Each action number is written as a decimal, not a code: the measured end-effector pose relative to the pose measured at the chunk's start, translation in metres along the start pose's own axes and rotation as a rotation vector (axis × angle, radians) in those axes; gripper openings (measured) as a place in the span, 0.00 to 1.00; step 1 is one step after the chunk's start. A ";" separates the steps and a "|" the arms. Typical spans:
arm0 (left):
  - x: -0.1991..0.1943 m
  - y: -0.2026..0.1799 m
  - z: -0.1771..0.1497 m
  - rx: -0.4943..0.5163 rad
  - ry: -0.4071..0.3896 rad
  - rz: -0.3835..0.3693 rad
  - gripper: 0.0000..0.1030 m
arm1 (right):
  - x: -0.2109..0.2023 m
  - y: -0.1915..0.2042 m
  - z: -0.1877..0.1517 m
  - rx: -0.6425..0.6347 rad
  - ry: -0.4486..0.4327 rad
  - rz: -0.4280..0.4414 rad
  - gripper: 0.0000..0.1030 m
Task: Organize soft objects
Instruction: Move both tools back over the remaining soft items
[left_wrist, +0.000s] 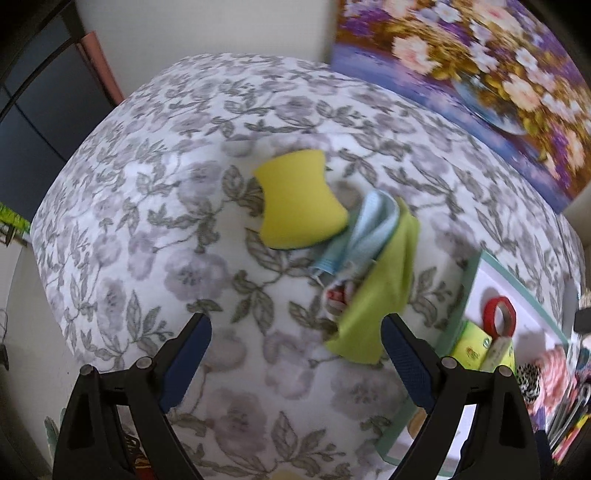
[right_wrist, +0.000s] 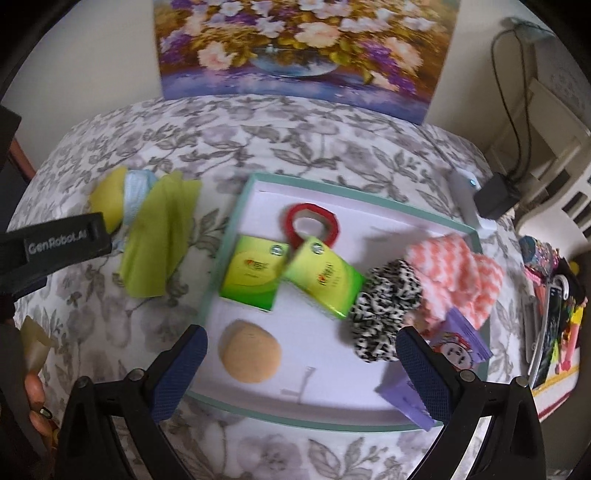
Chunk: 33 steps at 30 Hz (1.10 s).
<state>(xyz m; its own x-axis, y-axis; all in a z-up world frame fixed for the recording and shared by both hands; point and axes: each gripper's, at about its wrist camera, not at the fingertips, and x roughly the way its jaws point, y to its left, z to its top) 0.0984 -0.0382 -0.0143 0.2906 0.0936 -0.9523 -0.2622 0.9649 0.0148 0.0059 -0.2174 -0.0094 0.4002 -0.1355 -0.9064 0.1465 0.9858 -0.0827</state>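
On the floral blanket (left_wrist: 155, 206) lie a yellow sponge (left_wrist: 299, 199), a light blue cloth (left_wrist: 364, 236) and a lime green cloth (left_wrist: 376, 302), bunched together; they also show in the right wrist view as the sponge (right_wrist: 109, 197), blue cloth (right_wrist: 135, 192) and green cloth (right_wrist: 162, 236). My left gripper (left_wrist: 295, 354) is open and empty just short of them. My right gripper (right_wrist: 301, 365) is open and empty over a white tray (right_wrist: 332, 387) holding a leopard scrunchie (right_wrist: 384, 306), a pink fluffy cloth (right_wrist: 454, 273) and a tan round puff (right_wrist: 249, 350).
The tray also holds two green packets (right_wrist: 288, 277), a red tape ring (right_wrist: 312, 225) and purple cards (right_wrist: 458, 343). A flower painting (right_wrist: 303, 44) leans at the back. A white device (right_wrist: 467, 199) and black charger (right_wrist: 496, 195) sit at right, with clutter (right_wrist: 554, 295) beyond.
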 end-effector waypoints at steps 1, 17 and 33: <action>0.000 0.004 0.002 -0.008 -0.004 0.004 0.91 | 0.000 0.003 0.000 -0.001 0.000 0.005 1.00; 0.015 0.041 0.017 -0.061 0.037 -0.026 0.91 | 0.006 0.025 0.007 0.053 -0.007 0.069 1.00; 0.032 0.061 0.053 -0.039 0.035 -0.127 0.91 | 0.012 0.043 0.032 0.105 -0.044 0.107 1.00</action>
<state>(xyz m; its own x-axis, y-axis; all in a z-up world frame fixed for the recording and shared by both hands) 0.1404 0.0362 -0.0278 0.2921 -0.0384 -0.9556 -0.2607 0.9582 -0.1182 0.0459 -0.1795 -0.0102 0.4579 -0.0366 -0.8883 0.1933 0.9794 0.0593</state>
